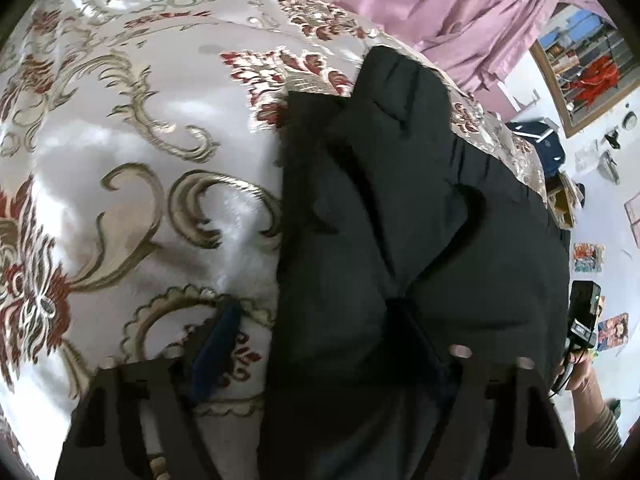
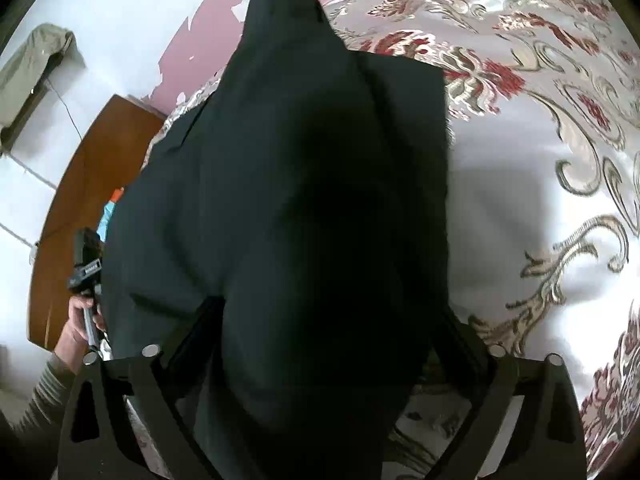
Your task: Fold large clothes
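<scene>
Left wrist view: the left tongs (image 1: 316, 344) point steeply down at a black garment (image 1: 420, 208) that lies on a bed cover (image 1: 140, 128) of pale satin with gold scrolls and red flowers; a bunched fold of the dark cloth runs up between the two fingers, the blue-padded finger (image 1: 216, 340) standing over bare cover at the left, the other largely hidden by the cloth; whether the pads press on the cloth cannot be told. Beyond the garment's far edge hang pink curtains (image 1: 460, 12); at the right edge a hand (image 1: 580, 376) in a ribbed sleeve carries the other tool.

Right wrist view: the right tongs (image 2: 320, 340) likewise point down along the same black garment (image 2: 304, 152), which fills the gap between the fingers and stretches ahead to a narrow dark end; the fingertips are buried in cloth, so clenched or released cannot be told. The cover (image 2: 540, 160) lies to the right of the tongs; a brown wooden board (image 2: 80, 200) and white floor to the left.
</scene>
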### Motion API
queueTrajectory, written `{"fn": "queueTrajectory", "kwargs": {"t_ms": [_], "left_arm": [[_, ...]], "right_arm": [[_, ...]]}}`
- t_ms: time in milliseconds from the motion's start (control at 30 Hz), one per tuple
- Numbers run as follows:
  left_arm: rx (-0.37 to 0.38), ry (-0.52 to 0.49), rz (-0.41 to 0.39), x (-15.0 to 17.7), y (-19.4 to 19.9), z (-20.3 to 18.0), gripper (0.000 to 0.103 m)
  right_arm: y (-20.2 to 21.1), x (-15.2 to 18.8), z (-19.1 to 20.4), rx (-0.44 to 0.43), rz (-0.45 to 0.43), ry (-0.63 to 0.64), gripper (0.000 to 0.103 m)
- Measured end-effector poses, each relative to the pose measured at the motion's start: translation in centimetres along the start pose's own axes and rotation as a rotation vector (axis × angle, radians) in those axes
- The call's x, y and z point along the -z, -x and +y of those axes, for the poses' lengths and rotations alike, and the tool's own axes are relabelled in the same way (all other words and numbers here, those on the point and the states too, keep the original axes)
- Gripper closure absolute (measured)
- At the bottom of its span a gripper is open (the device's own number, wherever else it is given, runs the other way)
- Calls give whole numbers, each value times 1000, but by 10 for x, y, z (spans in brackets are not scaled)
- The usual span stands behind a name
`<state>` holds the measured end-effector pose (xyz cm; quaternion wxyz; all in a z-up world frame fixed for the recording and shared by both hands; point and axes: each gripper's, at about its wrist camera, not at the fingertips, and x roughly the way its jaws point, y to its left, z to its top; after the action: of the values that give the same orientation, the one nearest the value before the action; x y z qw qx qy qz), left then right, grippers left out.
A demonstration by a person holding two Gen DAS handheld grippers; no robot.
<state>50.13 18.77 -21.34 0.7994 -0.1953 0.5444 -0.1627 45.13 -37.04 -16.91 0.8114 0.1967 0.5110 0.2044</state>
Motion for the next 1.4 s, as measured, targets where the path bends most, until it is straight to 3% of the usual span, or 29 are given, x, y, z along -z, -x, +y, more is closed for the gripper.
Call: {"fn": "queueTrajectory", "kwargs": {"t_ms": [33, 100, 233, 467, 700, 867, 967, 1033, 1100, 1200, 1333, 1400], "left_arm": [[36, 3, 2, 1, 1, -2, 68], [17, -41, -18, 3, 3, -11, 78], [-7, -60, -53, 7, 12, -20, 89], [-42, -74, -123, 22, 51, -41, 93], [-76, -142, -145, 80, 109, -76, 94], [-25, -141, -176, 144, 155, -98, 95], [-67, -109, -154, 173, 141, -94, 95], [-159, -38, -91, 183, 106, -67, 93], [-105, 41, -94, 186, 92, -44, 89], [-102, 46, -127, 181, 95, -37, 86], [-77, 56, -157, 168, 108, -28, 83], [-102, 70, -208, 165, 122, -27, 81]], "right_arm": [[2, 0, 4, -32, -6, 14, 48], [10, 4, 11, -46, -29, 40, 69], [21, 11, 26, -21, -71, 92, 79], [40, 2, 41, -35, -127, 97, 87], [80, 14, 59, -42, -133, 141, 88], [122, 53, 72, -41, -104, 167, 88], [136, 84, 70, -61, -73, 143, 88], [124, 109, 60, -24, -41, 116, 87], [109, 122, 36, 8, -34, 58, 77], [110, 131, -1, -33, -101, -67, 70], [130, 135, 0, 11, -140, -58, 67], [140, 136, -1, 49, -141, -64, 62]]}}
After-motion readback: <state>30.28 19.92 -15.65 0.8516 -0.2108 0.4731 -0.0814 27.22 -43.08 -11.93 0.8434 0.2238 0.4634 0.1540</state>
